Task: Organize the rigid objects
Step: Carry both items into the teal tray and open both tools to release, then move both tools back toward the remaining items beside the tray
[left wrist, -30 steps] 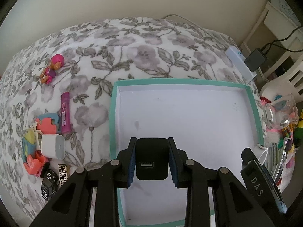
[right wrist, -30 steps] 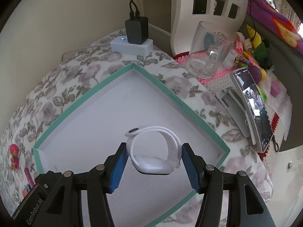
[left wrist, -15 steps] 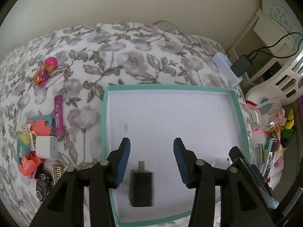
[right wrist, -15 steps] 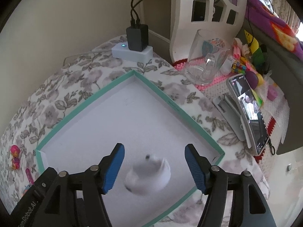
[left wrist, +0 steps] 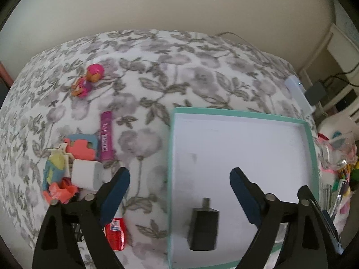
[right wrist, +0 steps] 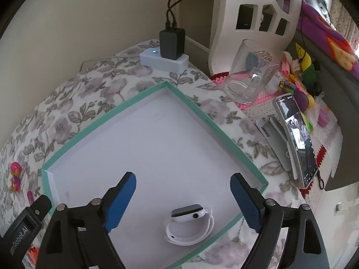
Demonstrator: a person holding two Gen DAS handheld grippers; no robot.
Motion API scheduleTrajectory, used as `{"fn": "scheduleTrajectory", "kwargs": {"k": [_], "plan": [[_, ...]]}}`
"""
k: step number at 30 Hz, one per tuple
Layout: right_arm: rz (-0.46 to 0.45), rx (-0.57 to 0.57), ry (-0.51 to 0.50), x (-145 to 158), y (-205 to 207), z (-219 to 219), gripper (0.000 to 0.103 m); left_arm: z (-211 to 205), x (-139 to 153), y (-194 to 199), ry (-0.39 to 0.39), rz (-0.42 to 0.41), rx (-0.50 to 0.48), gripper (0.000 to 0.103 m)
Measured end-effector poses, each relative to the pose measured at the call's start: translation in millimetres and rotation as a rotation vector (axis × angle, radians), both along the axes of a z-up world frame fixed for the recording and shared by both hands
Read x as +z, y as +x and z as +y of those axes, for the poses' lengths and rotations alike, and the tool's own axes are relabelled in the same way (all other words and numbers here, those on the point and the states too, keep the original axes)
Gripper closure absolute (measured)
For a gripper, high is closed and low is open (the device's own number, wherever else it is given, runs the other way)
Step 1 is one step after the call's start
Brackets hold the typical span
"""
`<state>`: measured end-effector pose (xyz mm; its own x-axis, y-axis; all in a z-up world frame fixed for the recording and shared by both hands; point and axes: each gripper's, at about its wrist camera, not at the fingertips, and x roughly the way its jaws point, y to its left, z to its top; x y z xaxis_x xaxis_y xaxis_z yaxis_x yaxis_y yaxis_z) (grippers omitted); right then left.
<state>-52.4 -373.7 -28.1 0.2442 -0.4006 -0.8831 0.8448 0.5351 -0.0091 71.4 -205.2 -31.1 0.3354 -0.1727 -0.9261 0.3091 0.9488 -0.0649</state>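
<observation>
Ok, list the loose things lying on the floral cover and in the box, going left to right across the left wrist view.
White charger → purple tube → red tube → teal-rimmed box, with the black charger lying inside it.

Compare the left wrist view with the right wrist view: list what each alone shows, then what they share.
Left only: black charger cube lying in the teal-rimmed white box, red tube, white adapter, puzzle pieces.
Right only: white smartwatch in the box, propped phone.
Both: the box, floral cover, pink doll, clear glass mug.
</observation>
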Motion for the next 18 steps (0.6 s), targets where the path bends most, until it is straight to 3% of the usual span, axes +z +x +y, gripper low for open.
{"fn": "scheduleTrajectory", "kwargs": {"k": [4, 7, 10, 18], "plan": [[0.003, 0.013, -0.001, -0.4, 1.2, 1.0, 0.003, 11.1, -1.6, 4.0, 0.004, -0.009, 0.042, 0.012], [0.005, 0.027, -0.003, -0.5, 3.4, 3.7, 0.001, 18.2, -4.2, 7.0, 0.000, -0.006, 0.068, 0.011], [0.013, 0.049, -0.004, -1.2, 6.5, 7.3, 0.000, 25.3, -7.9, 11.2, -0.011, 0.014, 0.094, 0.000], [0.027, 0.133, -0.015, -1.1, 19.9, 26.9, 0.000, 45.3, -7.3, 18.4, -0.033, 0.016, 0.148, 0.000]]}}
